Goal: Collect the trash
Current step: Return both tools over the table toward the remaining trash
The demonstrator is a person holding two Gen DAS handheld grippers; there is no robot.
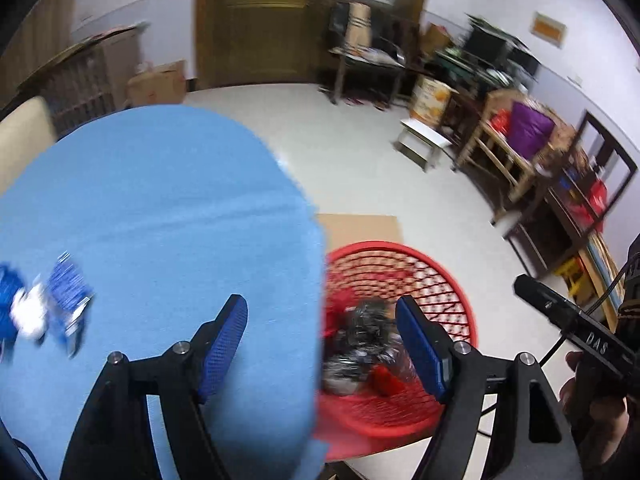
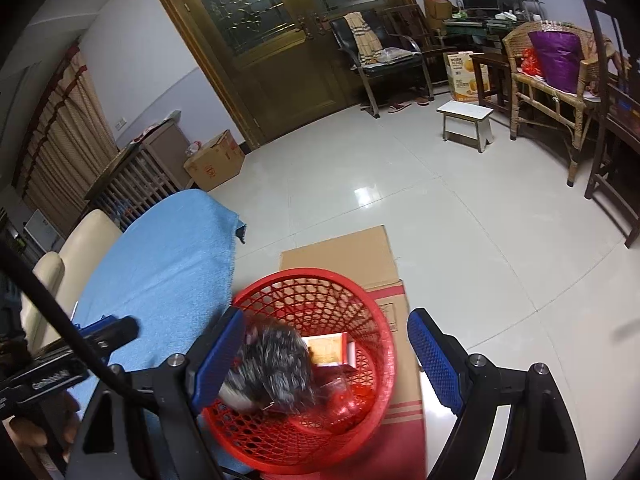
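Red mesh basket (image 2: 320, 364) already holds silver-black wrapper (image 2: 276, 372); blue-white wrappers (image 1: 44, 304) remain on blue cloth (image 1: 160, 200) beside it. Left gripper (image 1: 322, 344), right gripper (image 2: 326, 360): both agape, empty.

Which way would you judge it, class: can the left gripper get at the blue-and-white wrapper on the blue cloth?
Probably yes: the wrapper lies bare on the cloth, and the left gripper is open and empty.
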